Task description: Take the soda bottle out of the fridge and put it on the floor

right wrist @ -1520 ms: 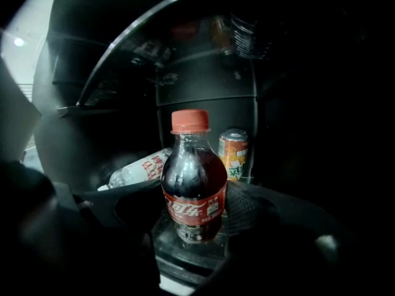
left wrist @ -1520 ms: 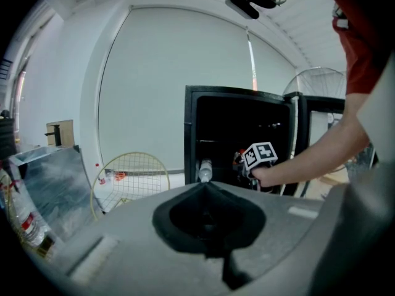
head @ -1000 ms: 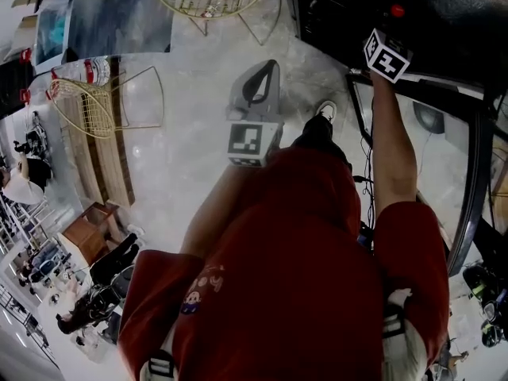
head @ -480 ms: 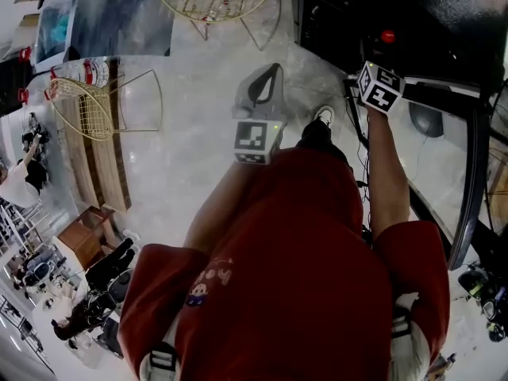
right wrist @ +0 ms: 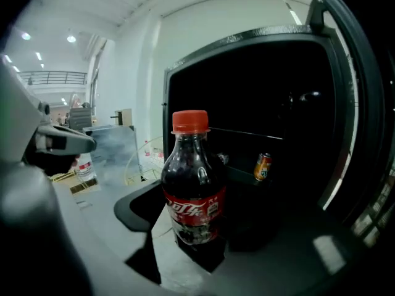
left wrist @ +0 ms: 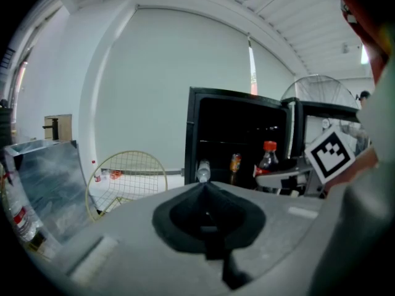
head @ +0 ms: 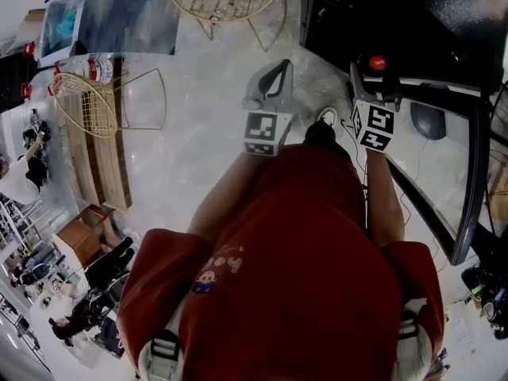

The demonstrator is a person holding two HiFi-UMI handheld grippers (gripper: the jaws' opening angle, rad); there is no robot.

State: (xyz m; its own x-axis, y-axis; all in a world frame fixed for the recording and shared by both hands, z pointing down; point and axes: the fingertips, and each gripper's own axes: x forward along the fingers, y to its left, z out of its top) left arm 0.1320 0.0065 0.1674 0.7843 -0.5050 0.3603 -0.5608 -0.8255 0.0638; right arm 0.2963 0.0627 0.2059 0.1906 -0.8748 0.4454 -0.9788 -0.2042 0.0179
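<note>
a black fridge (head: 444, 22) stands open at one o'clock in the head view, above a pale marble floor (head: 190, 157), as a person in a red shirt (head: 294, 276) works a gripper in each hand. a gold wire chair (head: 103, 101) sits well apart at nine o'clock. the left gripper (head: 276, 68), at twelve o'clock from the person's chest, points at the floor beside the fridge with its jaws clenched tip to tip and nothing between them. the right gripper (head: 375, 78), just beside it at three o'clock, has its jaws spread wide and grasping the soda bottle (right wrist: 192, 190) low on the body, one dark pad on each side of the red label. the bottle stands upright in that grip, red cap on top, held in front of the fridge's dark opening and clear of the floor. behind it, at three o'clock in the right gripper view, a small orange can (right wrist: 263, 166) rests on a fridge shelf.
</note>
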